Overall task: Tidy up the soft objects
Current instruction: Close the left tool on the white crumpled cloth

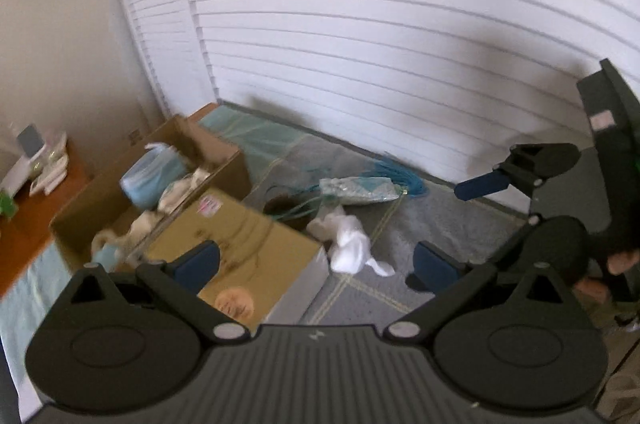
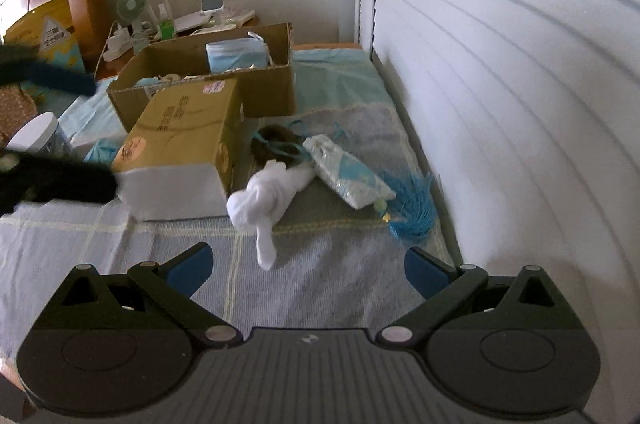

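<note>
On a bed covered with a grey checked blanket [image 2: 168, 248], a knotted white cloth [image 2: 262, 202] is lying loose beside a closed yellow-topped carton [image 2: 180, 132], touching neither gripper. Behind the carton, an open cardboard box [image 2: 256, 92] is holding a pale blue packet [image 2: 236, 54] and other soft items that are too blurred and too hidden by the box walls to name. Just past the white cloth, a dark brown object [image 2: 274, 140] is lying half covered by thin teal cords, and its shape is hard to make out. Next to it, a patterned white and blue pouch [image 2: 346, 180] is resting with a blue tassel [image 2: 414, 214] reaching toward the white slatted blind [image 2: 500, 104] along the bed's edge.

The right gripper [image 2: 308, 268] is hanging above the blanket with its blue-padded fingers spread wide and nothing between them. The left gripper [image 1: 316, 262] is likewise gaping wide over the carton and the cloth, empty. From the right wrist view, the left gripper is showing only as dark blurred shapes cut off at the frame's left edge. A wooden nightstand [image 2: 116, 66] crowded with small items, among them a green desk fan [image 2: 130, 4], is standing beyond the box
</note>
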`<state>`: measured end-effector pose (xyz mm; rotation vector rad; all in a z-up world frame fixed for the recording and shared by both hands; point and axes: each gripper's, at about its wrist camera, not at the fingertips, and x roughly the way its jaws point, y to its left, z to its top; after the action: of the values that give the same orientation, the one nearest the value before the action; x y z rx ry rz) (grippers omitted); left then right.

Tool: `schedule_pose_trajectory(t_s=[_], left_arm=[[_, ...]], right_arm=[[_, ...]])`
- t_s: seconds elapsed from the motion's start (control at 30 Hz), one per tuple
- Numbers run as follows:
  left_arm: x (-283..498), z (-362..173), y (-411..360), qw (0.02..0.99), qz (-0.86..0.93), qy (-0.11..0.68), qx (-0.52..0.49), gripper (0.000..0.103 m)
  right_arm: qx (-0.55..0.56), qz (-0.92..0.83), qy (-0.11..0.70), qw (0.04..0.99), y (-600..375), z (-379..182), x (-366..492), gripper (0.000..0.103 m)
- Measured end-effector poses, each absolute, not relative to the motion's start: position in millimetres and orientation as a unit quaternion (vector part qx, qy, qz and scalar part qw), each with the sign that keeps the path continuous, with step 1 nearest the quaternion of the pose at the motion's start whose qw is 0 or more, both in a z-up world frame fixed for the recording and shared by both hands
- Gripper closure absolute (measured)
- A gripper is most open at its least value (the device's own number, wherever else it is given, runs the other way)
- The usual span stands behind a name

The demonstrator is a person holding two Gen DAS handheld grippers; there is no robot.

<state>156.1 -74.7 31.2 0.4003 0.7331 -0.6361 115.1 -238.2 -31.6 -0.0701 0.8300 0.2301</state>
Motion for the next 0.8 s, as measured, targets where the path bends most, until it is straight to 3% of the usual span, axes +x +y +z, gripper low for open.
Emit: schedule_pose_trajectory(t_s=[0.43,0.53,0.7,0.8], left_arm=[[206,-7,-129,0.810,-0.350,0.405,0.239,0.003],[212,-14,-138,0.803,-0.347,0.415,0.250,0.012],[221,-25,-145,0.794,-0.346,0.433,0.250,0.038],[221,-32,-148,0.791,-0.343,0.436,0.257,0.038]], right_arm=[[-0.027,0.121,0.389,0.913,-248,-32,110,0.000],[-0.025,0.123,0.389,0.913,-249,-32,110,0.000],[-0.024,0.125,0.389,0.912,-250,-34,109,0.000],[-0.023,0.126,0.390,0.912,-250,-34,109,0.000]])
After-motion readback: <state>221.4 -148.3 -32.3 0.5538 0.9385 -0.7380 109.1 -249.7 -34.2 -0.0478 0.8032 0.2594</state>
